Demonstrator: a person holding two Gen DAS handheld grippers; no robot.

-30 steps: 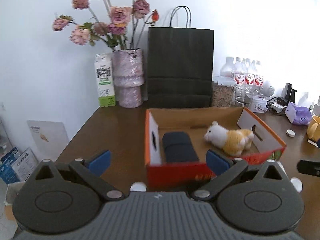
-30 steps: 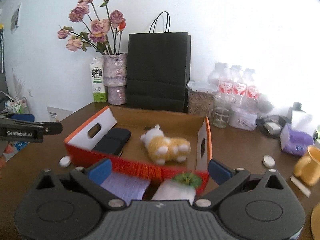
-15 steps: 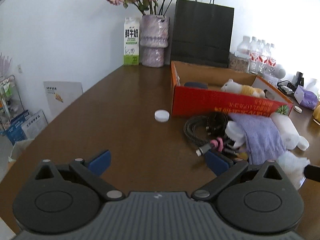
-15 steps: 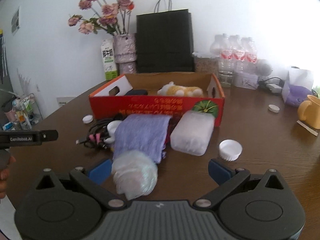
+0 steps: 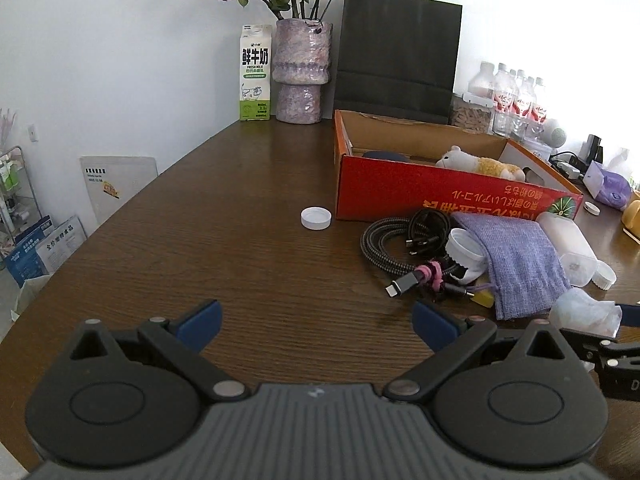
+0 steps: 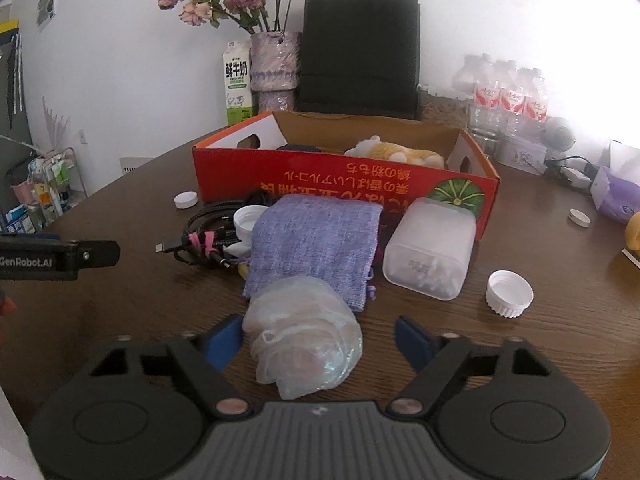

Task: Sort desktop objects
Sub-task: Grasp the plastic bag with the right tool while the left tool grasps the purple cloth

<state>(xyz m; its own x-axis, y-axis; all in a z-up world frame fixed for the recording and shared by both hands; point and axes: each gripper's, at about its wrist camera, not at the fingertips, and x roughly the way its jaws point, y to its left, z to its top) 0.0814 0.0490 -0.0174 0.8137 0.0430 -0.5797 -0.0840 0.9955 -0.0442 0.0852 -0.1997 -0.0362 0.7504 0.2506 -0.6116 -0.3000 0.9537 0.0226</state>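
Right wrist: right gripper (image 6: pixel 318 338) jaws closing around crumpled clear plastic bag (image 6: pixel 304 344), not yet pinching; left gripper (image 5: pixel 316 322) wide, empty. Red cardboard box (image 6: pixel 344 190) holds plush toy (image 6: pixel 396 152); cables (image 6: pixel 212 236), purple pouch (image 6: pixel 316 240) remain at its front edge.

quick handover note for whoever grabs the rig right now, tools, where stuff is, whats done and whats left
Right tool: jaws just been closing, crumpled clear plastic bag between them; left pad near it, right pad still clear, so no grip yet.
Left tool: open, empty, over bare brown wooden table.
Done: white-and-yellow plush toy and a dark item already lie in the red cardboard box.
Left, in front of the box: purple knitted pouch, frosted plastic case, bundled black cables, white screw caps.
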